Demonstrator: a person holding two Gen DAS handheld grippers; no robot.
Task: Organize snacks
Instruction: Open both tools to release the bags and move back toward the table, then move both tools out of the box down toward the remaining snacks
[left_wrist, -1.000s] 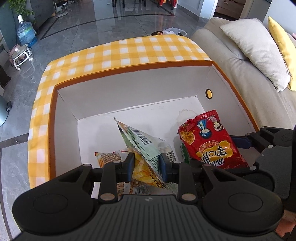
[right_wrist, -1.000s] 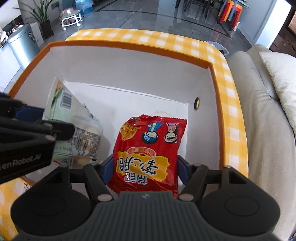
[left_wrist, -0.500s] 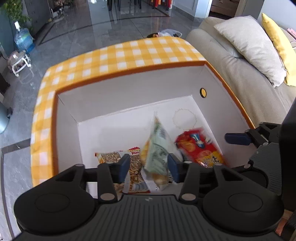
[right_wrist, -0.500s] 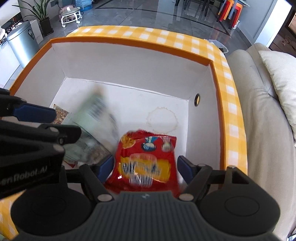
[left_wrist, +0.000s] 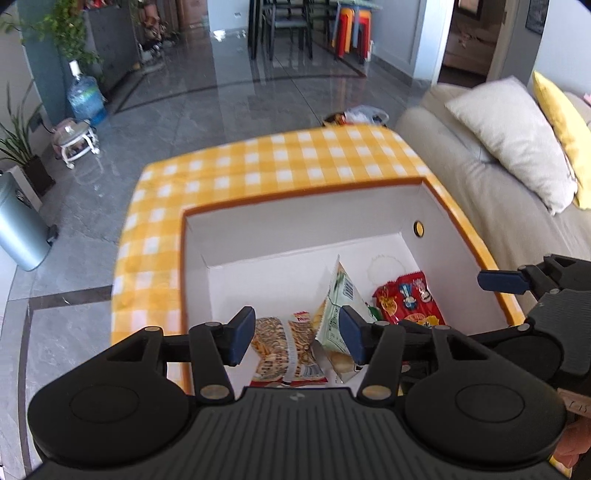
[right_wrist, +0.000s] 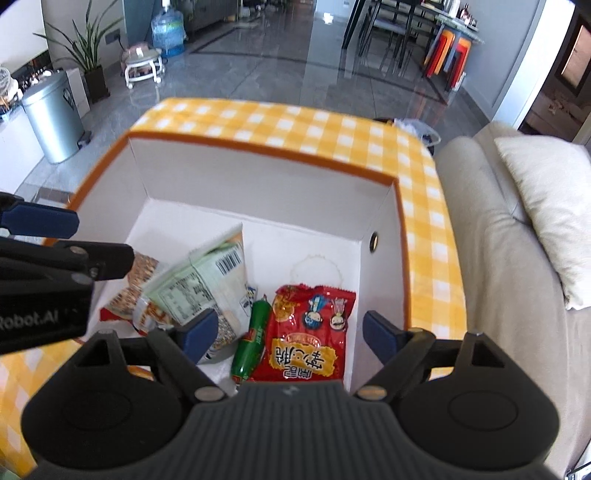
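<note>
A white box with an orange rim (left_wrist: 306, 192) (right_wrist: 258, 149) stands on a yellow checked cloth. Inside lie a red snack bag (right_wrist: 314, 332) (left_wrist: 406, 299), a green sausage stick (right_wrist: 253, 336), a pale green bag (right_wrist: 207, 280) (left_wrist: 338, 306) leaning upright, and an orange-brown snack pack (left_wrist: 284, 347) (right_wrist: 133, 284). My left gripper (left_wrist: 295, 332) is open and empty above the box's near left part. My right gripper (right_wrist: 286, 332) is open and empty above the red bag.
A beige sofa (left_wrist: 480, 184) with a white pillow (left_wrist: 513, 133) and a yellow pillow (left_wrist: 561, 122) runs along the right. A grey bin (right_wrist: 51, 118), a water bottle (left_wrist: 83, 98) and a small white stool (left_wrist: 77, 142) stand on the tiled floor at the left.
Both grippers opened and let go of their bags. The pale green bag and the red bag dropped into the box. Both grippers rose and drew back.
</note>
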